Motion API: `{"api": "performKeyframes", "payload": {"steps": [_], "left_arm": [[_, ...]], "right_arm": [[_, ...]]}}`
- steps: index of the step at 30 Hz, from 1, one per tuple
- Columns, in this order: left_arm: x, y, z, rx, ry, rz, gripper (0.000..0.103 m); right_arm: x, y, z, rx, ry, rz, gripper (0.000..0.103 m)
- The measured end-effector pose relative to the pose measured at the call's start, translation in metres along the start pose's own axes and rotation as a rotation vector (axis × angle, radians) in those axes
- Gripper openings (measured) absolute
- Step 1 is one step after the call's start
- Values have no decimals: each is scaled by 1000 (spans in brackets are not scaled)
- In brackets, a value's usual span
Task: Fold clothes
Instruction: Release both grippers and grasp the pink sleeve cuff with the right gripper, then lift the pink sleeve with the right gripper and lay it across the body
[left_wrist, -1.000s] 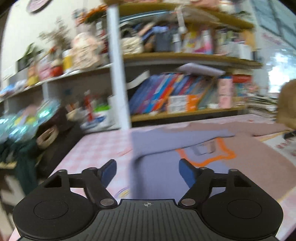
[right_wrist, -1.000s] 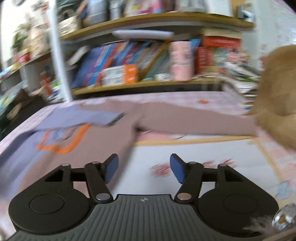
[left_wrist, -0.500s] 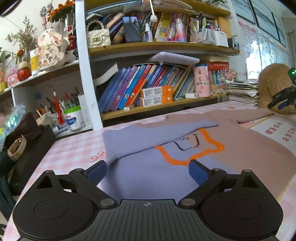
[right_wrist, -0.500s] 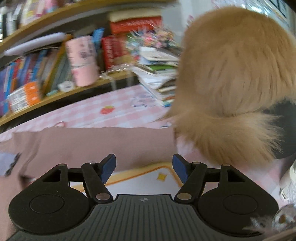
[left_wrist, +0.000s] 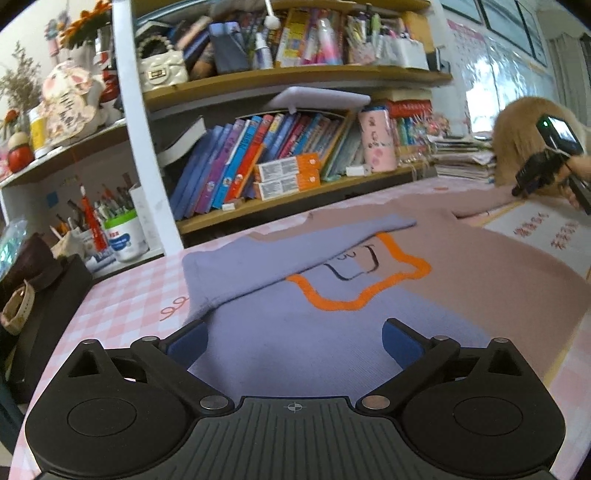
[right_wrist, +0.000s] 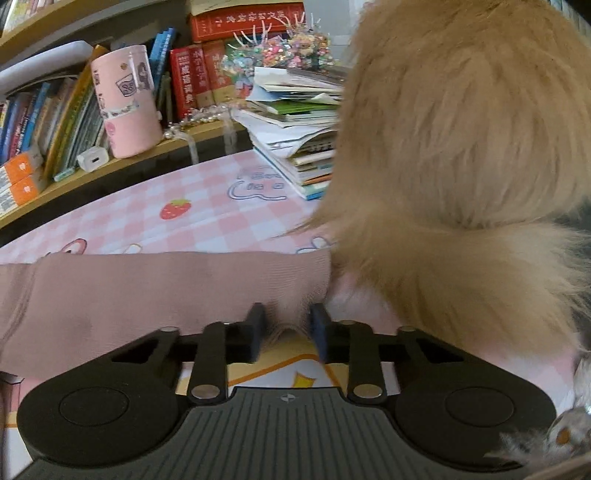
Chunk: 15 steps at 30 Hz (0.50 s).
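On the left, the left claw (left_wrist: 293, 341) hangs low over the lilac half of a sweater (left_wrist: 332, 332), its jaws opening to their widest with nothing between them. The sweater lies flat on the pink checked worktop (left_wrist: 122, 302), lilac on one side and dusty pink on the other, with an orange star outline (left_wrist: 369, 280) on the chest. Its lilac sleeve (left_wrist: 280, 254) is already folded across the body, so 1 of the 2 sleeves looks done.

To the right, the pink sleeve (right_wrist: 166, 284) stretches out flat toward a fluffy tan plush (right_wrist: 461, 147). A second ago the right claw (right_wrist: 286, 326) was half open above the sweater's middle; it has since swept along to the cuff, and its jaws are closing, pinching the fabric between them. That grip likely readies the second sleeve for folding inward.
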<state>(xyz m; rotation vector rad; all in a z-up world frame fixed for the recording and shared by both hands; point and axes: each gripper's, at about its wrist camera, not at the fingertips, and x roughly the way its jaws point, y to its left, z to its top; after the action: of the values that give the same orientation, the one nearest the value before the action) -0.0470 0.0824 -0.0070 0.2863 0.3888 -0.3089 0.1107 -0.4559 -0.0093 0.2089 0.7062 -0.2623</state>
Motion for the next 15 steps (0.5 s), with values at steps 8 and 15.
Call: {"api": "performKeyframes", "payload": {"steps": [8, 15], "left_arm": [[-6, 4, -1, -23, -33, -3, 103], [-5, 9, -1, -51, -37, -23, 103]], "right_arm": [[-23, 18, 17, 75, -48, 102, 10], [-96, 95, 51, -56, -176, 325, 10]]}}
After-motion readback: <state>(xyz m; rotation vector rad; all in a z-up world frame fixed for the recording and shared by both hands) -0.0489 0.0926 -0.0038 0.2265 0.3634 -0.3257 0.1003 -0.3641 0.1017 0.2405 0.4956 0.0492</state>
